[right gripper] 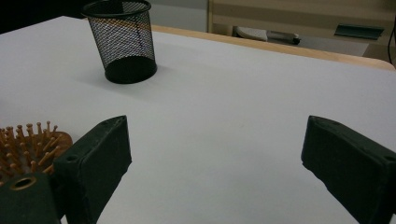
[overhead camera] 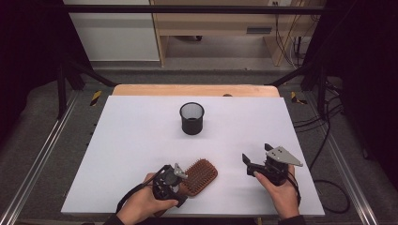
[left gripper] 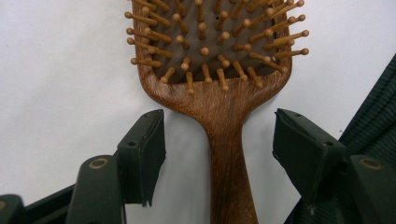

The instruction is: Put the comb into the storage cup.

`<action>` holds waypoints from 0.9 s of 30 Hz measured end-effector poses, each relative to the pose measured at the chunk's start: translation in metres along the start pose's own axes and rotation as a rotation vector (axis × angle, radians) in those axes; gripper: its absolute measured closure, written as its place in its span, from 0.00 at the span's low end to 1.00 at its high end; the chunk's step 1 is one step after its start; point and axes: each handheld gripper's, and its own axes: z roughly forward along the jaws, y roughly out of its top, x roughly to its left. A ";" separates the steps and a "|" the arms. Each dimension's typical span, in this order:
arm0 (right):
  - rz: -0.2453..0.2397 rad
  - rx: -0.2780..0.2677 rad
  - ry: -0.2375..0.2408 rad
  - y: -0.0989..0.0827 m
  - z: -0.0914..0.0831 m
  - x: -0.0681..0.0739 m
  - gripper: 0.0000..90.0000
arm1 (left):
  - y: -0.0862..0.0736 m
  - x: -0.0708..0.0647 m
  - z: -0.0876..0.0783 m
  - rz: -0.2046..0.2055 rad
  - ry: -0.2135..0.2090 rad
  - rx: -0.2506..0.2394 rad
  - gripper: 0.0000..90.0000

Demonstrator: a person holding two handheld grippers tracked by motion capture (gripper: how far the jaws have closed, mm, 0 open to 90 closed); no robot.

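The left hand-held gripper (left gripper: 219, 140) sits at the near edge of the counter (overhead camera: 141, 140), its jaws apart and straddling the handle of the wooden hairbrush (left gripper: 219, 88) – a gap shows on each side, so the pads do not press on it. In the left gripper view the handle runs off the bottom edge and the bristle head is cut off at the top. In the high view the left gripper (overhead camera: 180, 180) covers the handle, and only the brush head (overhead camera: 202, 175) is clear, lying bristles up just beyond the hand. The right hand-held gripper (overhead camera: 256, 157) is held near the counter's near right – jaws wide apart, nothing between them. Its view catches just a corner of the brush at the left edge. Farther back stands a black mesh cup (overhead camera: 192, 118), upright; its contents cannot be made out.
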 end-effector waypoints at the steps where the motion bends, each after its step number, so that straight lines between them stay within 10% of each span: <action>1: 0.000 0.001 0.000 0.000 0.000 0.000 0.09 | 0.000 0.000 0.000 -0.001 -0.001 0.003 0.40; 27: -0.005 0.007 0.000 0.000 0.000 0.000 0.10 | 0.003 0.000 0.003 -0.011 -0.005 0.074 0.65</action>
